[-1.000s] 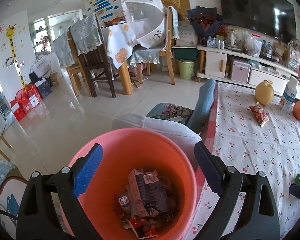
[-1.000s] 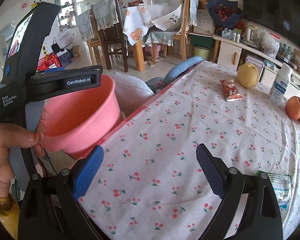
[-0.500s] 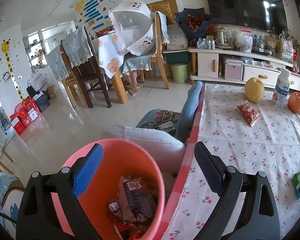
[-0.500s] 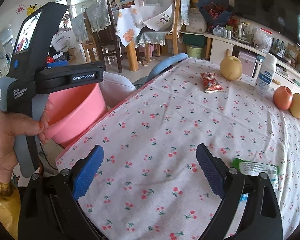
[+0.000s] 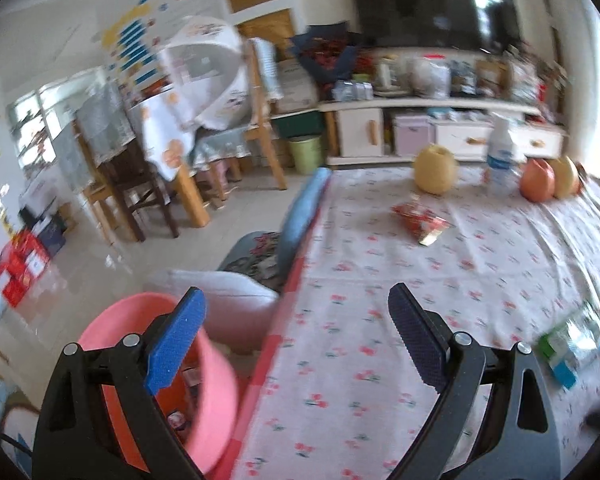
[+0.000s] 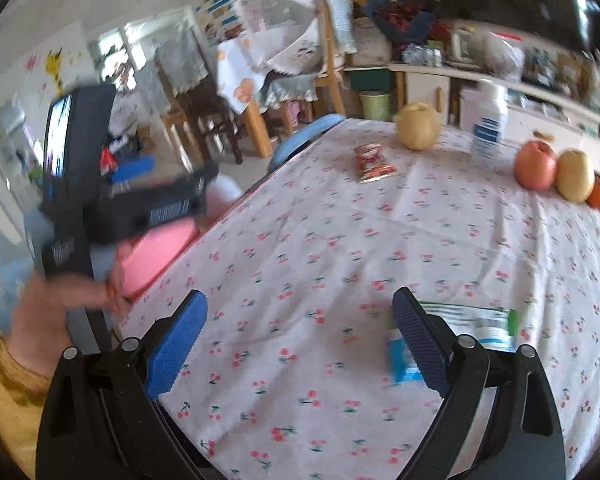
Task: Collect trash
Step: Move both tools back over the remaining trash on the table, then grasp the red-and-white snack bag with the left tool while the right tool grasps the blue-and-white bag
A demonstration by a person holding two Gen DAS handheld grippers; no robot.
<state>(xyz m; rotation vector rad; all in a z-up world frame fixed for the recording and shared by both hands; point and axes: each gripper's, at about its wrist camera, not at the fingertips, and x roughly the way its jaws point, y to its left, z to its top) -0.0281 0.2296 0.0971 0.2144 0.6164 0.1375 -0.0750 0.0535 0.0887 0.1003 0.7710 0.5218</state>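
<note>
Both my claws are spread wide with nothing between the pads; the left gripper hangs over the table edge, the right gripper over the cherry-print tablecloth. I judge the job partly done; the pink bin beside the table already holds some wrappers, though blur hides what they are. Two pieces of trash lie on the cloth: a green, white and blue flat packet close to my right claw, partly behind its right finger; and a red snack wrapper far up the table, near the yellow pear. The white bottle and the apples I take for things that stay, though I cannot be sure of the bottle.

My left view looks down into the bin, showing its rim and a little of its contents; the packet there is only a smear at the right edge. My right view shows the packet plainly, the bin's outside wall only, and my left hand gripping the other tool's black handle.
</note>
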